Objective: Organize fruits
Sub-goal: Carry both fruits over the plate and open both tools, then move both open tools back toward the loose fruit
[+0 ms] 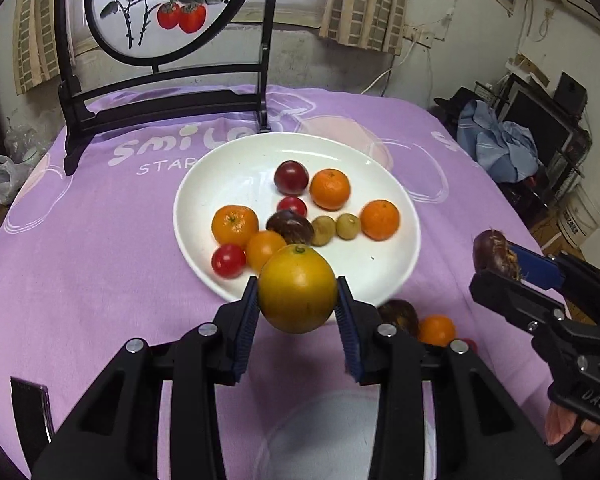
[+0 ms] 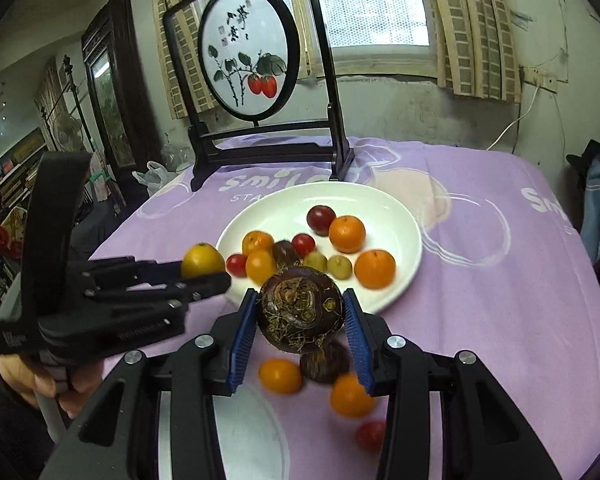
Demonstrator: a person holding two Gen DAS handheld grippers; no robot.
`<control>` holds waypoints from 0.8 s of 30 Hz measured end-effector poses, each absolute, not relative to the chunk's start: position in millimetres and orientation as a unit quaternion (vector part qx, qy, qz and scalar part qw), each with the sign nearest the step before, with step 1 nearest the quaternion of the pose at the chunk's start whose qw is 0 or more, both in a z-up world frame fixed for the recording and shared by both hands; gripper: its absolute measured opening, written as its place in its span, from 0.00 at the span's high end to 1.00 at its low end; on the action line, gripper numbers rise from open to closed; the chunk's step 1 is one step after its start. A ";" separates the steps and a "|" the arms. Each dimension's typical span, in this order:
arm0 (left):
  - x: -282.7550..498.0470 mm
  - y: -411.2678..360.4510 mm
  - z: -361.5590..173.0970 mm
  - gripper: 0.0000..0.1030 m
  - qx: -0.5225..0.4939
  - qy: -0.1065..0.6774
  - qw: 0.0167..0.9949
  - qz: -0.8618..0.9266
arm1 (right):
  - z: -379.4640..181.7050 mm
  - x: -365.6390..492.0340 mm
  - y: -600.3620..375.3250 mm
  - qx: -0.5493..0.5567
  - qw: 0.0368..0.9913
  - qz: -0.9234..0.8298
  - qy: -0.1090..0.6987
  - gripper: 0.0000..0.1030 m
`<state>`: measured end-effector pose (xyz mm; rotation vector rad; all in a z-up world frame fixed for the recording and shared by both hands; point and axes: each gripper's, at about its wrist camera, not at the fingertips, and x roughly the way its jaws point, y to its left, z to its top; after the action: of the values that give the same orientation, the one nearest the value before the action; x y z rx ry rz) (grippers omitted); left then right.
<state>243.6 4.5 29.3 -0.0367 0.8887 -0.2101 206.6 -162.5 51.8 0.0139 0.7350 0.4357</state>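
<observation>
A white plate (image 1: pixel 235 160) on the purple cloth holds several oranges, red tomatoes, dark and green fruits. My left gripper (image 1: pixel 297 304) is shut on a yellow-orange fruit (image 1: pixel 297 288), held just above the plate's near rim; it also shows in the right wrist view (image 2: pixel 202 265). My right gripper (image 2: pixel 302 316) is shut on a dark brown water chestnut (image 2: pixel 301 308), held above the cloth near the plate (image 2: pixel 380 200); it shows at the right in the left wrist view (image 1: pixel 494 256). Loose fruits lie on the cloth below: an orange (image 2: pixel 279 376), another chestnut (image 2: pixel 326 362), an orange (image 2: pixel 350 396), a red tomato (image 2: pixel 371 435).
A black framed screen with a persimmon painting (image 1: pixel 159 12) stands at the table's back behind the plate. The table's right edge drops to clutter and a bucket (image 1: pixel 580 216). A white disc (image 1: pixel 340 432) lies on the cloth under my left gripper.
</observation>
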 end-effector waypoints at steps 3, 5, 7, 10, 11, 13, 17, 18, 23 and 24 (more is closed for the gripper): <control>263.4 5.7 20.1 0.65 -0.022 0.437 0.895 -0.090 | 37.5 226.4 -157.7 0.002 0.905 0.204 0.373 0.58; 275.4 9.3 15.5 0.65 -0.026 0.440 0.894 -0.081 | 26.2 238.0 -155.6 -0.003 0.900 0.199 0.387 0.58; 287.3 9.8 11.2 0.65 -0.021 0.444 0.893 -0.071 | 14.3 249.5 -153.4 -0.009 0.894 0.197 0.403 0.58; 300.4 7.2 6.8 0.65 -0.010 0.448 0.891 -0.066 | 2.7 262.1 -151.6 -0.012 0.889 0.190 0.416 0.58; 303.6 6.4 5.5 0.64 -0.009 0.449 0.891 -0.065 | -0.8 266.8 -151.6 -0.011 0.887 0.187 0.421 0.57; 310.5 4.9 3.0 0.63 -0.011 0.452 0.890 -0.062 | -6.5 274.9 -152.6 0.000 0.880 0.190 0.435 0.51; 311.1 7.0 9.4 0.40 -0.026 0.435 0.899 -0.051 | -6.6 278.6 -163.7 0.053 0.873 0.201 0.440 0.49; 309.6 8.0 12.0 0.38 -0.029 0.430 0.901 -0.049 | -5.1 276.2 -165.5 0.055 0.875 0.200 0.438 0.49; 296.8 14.4 20.8 0.31 -0.029 0.420 0.906 -0.041 | 0.8 260.9 -172.6 0.054 0.877 0.202 0.433 0.47; 292.9 16.3 21.7 0.30 -0.032 0.420 0.906 -0.040 | 2.7 257.2 -175.1 0.056 0.878 0.201 0.430 0.44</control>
<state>292.9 16.3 21.7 -0.0662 0.8670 -0.0826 257.2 -175.1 2.7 0.1171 0.8972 0.4194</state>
